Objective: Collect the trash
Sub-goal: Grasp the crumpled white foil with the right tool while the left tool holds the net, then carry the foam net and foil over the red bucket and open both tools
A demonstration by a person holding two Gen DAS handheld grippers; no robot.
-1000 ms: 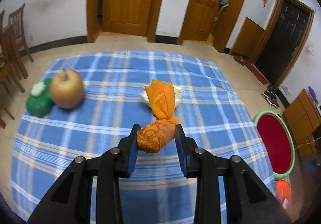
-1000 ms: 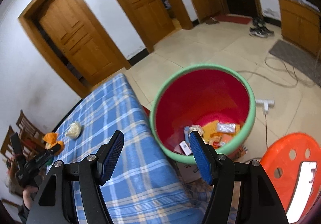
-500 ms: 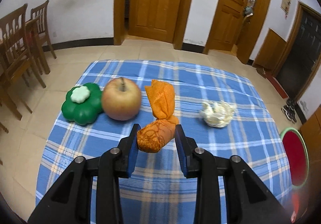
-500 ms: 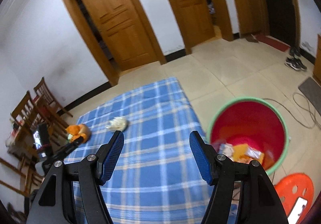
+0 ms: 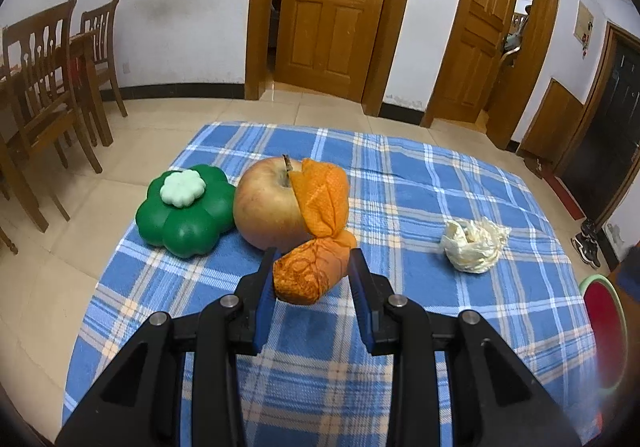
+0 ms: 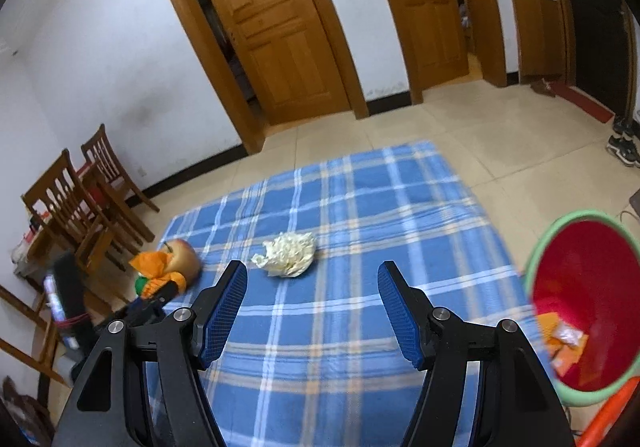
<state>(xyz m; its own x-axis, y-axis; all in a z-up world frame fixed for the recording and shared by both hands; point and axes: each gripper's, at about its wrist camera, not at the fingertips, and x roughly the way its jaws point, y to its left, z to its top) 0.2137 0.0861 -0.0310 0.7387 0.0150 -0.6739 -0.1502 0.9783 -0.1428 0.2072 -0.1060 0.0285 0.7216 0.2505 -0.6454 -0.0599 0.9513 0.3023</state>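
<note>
1. left gripper [image 5: 312, 277] is clamped on the orange wrapper [image 5: 316, 247], held above the cloth; not binned yet
2. right gripper [image 6: 312, 309] is wide open, empty
3. white crumpled wad [image 6: 287, 259] sits beyond on the tablecloth [image 6: 360, 207]; red bin [image 6: 584, 307] already holds some scraps

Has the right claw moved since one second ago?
Yes. The right claw has swung left, away from the red bin. The bin sat between its fingers before; now the crumpled white paper does.

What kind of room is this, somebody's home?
Most likely a home's living or dining room: wooden chairs, panelled wooden doors and shoes on the tiled floor.
</note>
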